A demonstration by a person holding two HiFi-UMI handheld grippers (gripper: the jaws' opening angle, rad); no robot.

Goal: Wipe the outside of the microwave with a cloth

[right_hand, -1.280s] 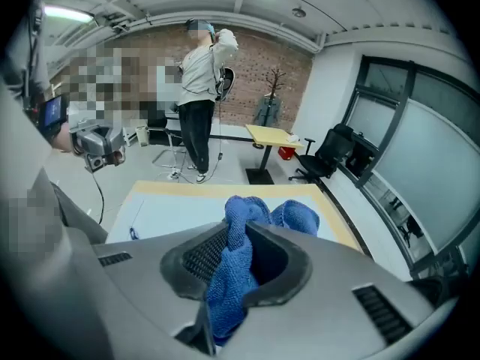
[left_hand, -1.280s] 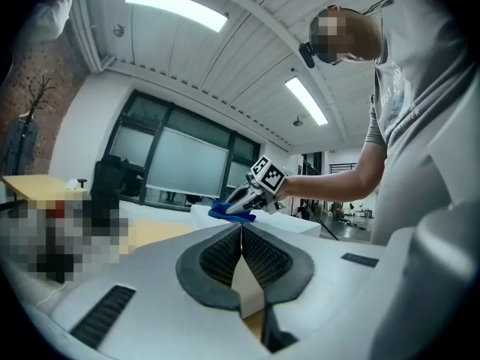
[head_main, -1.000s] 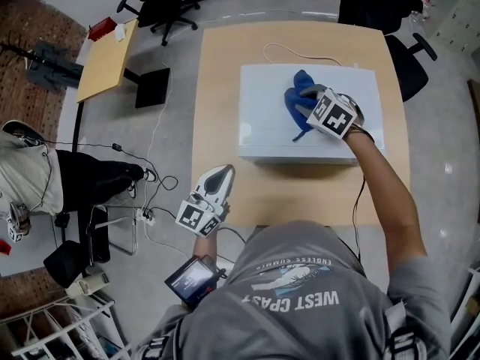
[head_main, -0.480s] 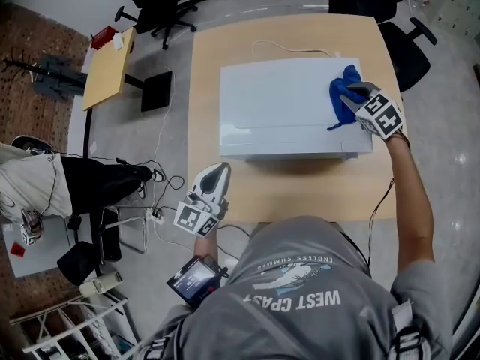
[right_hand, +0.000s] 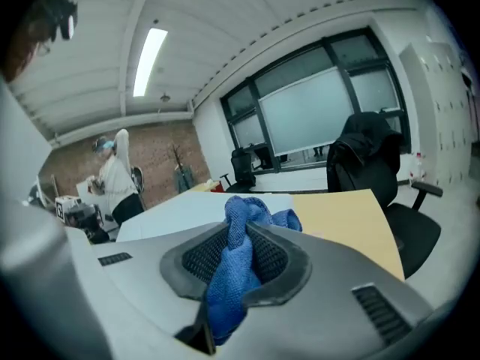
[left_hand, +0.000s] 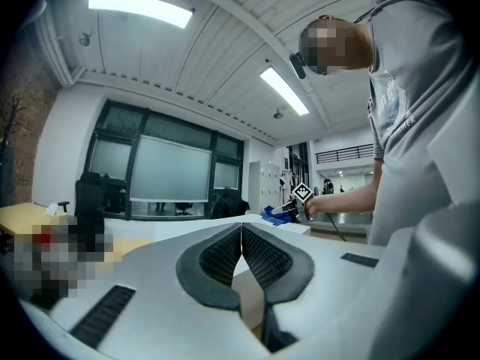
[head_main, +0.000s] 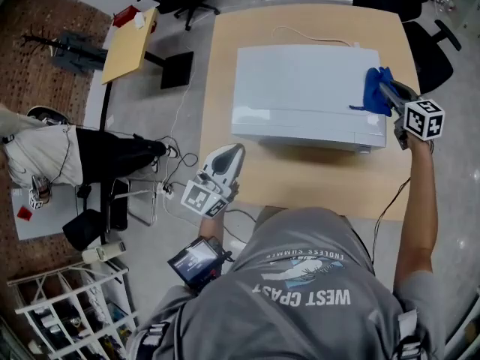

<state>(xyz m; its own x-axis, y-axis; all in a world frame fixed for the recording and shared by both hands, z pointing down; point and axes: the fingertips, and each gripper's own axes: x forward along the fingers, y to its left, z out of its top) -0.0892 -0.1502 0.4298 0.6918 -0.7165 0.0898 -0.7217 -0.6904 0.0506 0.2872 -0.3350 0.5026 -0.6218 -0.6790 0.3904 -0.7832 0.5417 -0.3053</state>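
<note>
Since a second ago my right gripper [head_main: 388, 94] has swept the blue cloth [head_main: 371, 96] from the middle of the microwave's top across to its right edge, rolling as it went, while the left gripper [head_main: 237, 150] has only drifted a little beside the table. Right now the cloth sits bunched at the far right of the white microwave [head_main: 300, 88], on its top at the right edge. In the right gripper view the pads are clamped on a fold of that cloth, which bulges out past the tips and hangs down behind them. The left claw hangs off the near left corner of the wooden table [head_main: 300, 190], over the floor, well apart from the microwave; its own view shows the two ribbed pads pressed together with nothing between them. I can read no brand or label on the microwave's top or on the cloth. The only legible writing is on the person's grey shirt [head_main: 300, 306]: large letters giving "WEST" and a second word I take for "COAST", with a smaller arc above that starts "ENDLESS SUMM". Both grippers carry black-and-white square markers, not text. A thin white cord [head_main: 300, 34] lies on the table at the far side of the microwave.
</note>
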